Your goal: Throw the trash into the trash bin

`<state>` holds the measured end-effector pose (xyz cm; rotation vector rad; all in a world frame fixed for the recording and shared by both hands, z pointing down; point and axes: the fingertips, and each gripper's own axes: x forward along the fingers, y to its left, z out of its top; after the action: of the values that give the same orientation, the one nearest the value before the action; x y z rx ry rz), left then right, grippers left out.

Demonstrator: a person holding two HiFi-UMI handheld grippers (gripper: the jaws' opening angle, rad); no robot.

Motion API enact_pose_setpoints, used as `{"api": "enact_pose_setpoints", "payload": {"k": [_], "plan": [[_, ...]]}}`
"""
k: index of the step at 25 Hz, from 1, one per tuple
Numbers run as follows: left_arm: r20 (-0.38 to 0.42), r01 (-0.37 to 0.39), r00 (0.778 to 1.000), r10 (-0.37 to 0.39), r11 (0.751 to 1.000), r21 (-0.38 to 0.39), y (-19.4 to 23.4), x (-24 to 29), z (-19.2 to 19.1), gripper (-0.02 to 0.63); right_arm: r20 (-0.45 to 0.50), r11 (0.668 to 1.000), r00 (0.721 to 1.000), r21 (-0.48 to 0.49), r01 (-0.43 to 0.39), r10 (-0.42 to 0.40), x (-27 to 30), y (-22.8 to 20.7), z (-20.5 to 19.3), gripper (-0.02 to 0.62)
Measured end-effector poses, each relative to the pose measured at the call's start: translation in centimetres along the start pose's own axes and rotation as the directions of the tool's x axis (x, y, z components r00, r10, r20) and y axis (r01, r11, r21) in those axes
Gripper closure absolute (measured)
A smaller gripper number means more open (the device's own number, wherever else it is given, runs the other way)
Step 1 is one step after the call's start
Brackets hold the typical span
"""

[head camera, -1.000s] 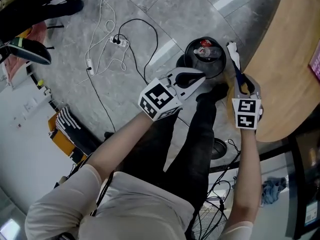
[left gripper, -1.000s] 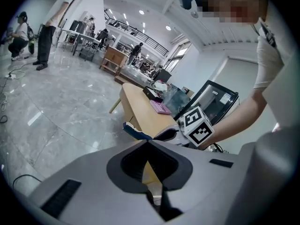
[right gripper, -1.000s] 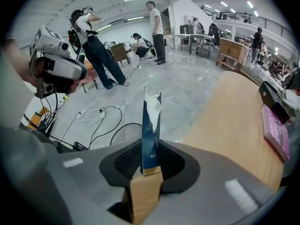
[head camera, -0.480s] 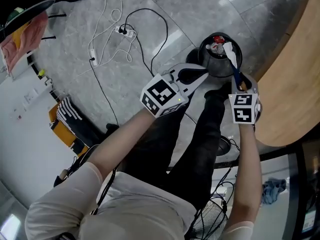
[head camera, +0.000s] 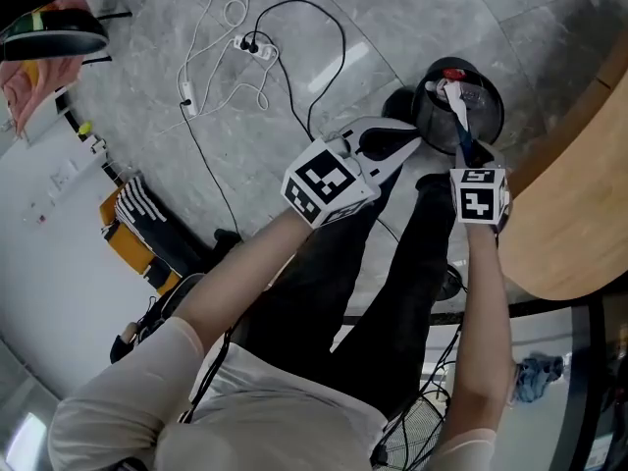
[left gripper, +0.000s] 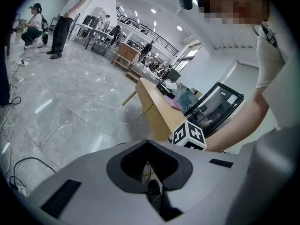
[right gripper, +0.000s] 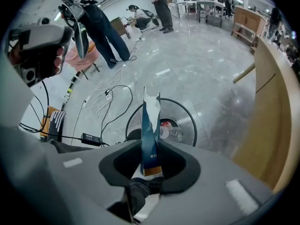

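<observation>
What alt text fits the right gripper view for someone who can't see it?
The right gripper holds a blue and white wrapper upright between its shut jaws, over a round black trash bin on a grey floor. Some trash lies inside; a wooden table is at right.

Trash bin (head camera: 489, 116) partly behind wrapper (head camera: 457, 116)
</observation>
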<state>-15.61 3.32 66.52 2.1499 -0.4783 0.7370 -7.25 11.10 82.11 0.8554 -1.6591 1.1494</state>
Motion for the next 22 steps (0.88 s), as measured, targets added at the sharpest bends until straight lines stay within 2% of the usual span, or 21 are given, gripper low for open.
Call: {"api": "enact_pose_setpoints", "payload": {"k": [3,8,13,14,16,18,22], "plan": [[-0.01,-0.003,1.0,0.003,1.0,-0.011,0.9,0.2,-1.1,0.603,-0.048,0.999,0.999,0.038,-0.02,0.021,2.3,0.6,-1.3,0.476],[-0.012,-0.002,1.0,0.002,1.0,-0.022,2.0,0.7,-2.2,0.603,-0.097,0.999,0.995,0.028,-0.018,0.021,5.4,0.4,-2.8,0.468],[-0.02,-0.005,1.0,0.004,0.999,-0.037,2.8,1.5,-3.6,0.603,-0.086,0.999,0.996,0.048,-0.022,0.026,7.9,0.0,-3.8,0.446],[-0.019,-0.005,1.0,0.004,0.999,-0.039,2.9,1.6,-3.8,0.603,-0.075,0.998,0.997,0.051,-0.023,0.027,8.2,0.0,-3.7,0.431],[-0.018,-0.003,1.0,0.002,0.999,-0.039,2.9,1.7,-4.0,0.603,-0.059,0.998,0.998,0.061,-0.027,0.031,8.5,0.0,-3.7,0.337],[-0.02,-0.001,1.0,0.0,0.999,-0.038,2.9,1.6,-4.1,0.603,-0.052,0.997,0.998,0.067,-0.026,0.029,8.5,0.1,-3.7,0.289],[-0.018,-0.004,1.0,0.003,0.999,-0.032,2.4,1.1,-3.7,0.603,-0.021,0.998,0.999,0.058,-0.031,0.033,7.3,0.5,-3.1,0.27]]}}
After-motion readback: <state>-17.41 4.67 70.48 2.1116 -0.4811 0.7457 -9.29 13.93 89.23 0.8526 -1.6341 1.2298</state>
